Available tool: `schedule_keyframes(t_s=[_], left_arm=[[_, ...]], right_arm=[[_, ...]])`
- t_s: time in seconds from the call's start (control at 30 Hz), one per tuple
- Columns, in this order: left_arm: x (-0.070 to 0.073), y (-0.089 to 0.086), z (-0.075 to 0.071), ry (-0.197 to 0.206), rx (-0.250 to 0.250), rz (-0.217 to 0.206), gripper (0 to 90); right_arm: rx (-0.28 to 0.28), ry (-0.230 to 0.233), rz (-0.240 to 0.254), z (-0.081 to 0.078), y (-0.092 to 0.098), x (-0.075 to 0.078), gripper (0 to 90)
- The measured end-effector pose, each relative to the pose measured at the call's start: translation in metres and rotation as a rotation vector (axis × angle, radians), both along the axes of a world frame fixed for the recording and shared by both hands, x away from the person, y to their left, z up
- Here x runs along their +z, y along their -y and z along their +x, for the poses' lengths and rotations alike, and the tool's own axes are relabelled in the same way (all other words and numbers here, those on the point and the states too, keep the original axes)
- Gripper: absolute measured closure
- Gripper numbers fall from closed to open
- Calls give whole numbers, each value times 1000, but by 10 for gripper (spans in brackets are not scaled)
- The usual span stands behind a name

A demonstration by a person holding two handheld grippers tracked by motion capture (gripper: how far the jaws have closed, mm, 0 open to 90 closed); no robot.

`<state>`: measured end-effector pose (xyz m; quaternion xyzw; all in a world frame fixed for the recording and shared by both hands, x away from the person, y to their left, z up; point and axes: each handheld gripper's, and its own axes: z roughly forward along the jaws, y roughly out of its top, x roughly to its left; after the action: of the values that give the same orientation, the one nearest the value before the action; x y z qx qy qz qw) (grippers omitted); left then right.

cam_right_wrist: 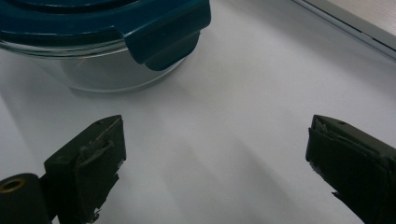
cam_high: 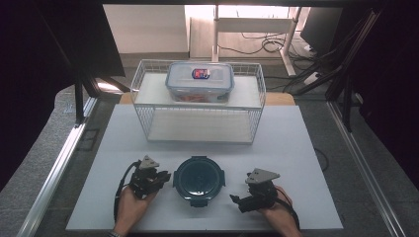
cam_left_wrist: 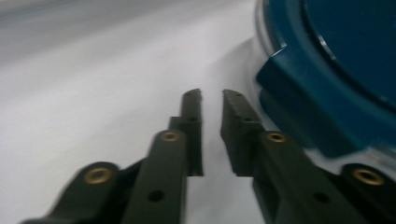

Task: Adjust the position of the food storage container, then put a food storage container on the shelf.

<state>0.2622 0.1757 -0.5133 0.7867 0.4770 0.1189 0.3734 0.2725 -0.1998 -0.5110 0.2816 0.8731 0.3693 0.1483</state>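
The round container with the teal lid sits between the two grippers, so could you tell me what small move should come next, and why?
Probably ease the right gripper toward the round container. Its jaws stand wide open with nothing between them, and the container's side lid clip lies just ahead. The left gripper, jaws nearly together, already sits beside the container's other side.

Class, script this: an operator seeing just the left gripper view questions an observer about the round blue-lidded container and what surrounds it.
Operator: What is under that blue lid?
Observer: A clear glass bowl.
Operator: Where is the right gripper?
Observer: The right gripper sits to the right of the bowl, jaws wide apart, holding nothing.
Operator: Anything farther back?
Observer: A white wire rack with a rectangular lidded box on its upper shelf.
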Motion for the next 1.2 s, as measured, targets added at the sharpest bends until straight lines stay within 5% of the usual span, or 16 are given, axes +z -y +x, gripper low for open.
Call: schedule_keyframes(t_s=[0.23, 0.37, 0.47, 0.57, 0.67, 1.2], left_arm=[[4, -28, -18, 27, -43, -91, 477], [-2, -30, -26, 64, -78, -102, 238], [-3, -29, -34, 82, -107, -118, 167], [-4, -29, -40, 78, -159, -114, 130], [-8, -30, -44, 85, -160, -75, 106], [-14, -37, -42, 122, -136, -108, 35]], right_arm=[[-1, 11, 12, -1, 1, 2, 47], [-1, 10, 20, -2, 1, 3, 46], [-2, 8, 27, -2, 1, 3, 46], [-2, 3, 29, -2, 1, 2, 45], [0, 0, 29, -2, 1, 2, 44], [-4, -19, 75, 2, 4, 2, 3]])
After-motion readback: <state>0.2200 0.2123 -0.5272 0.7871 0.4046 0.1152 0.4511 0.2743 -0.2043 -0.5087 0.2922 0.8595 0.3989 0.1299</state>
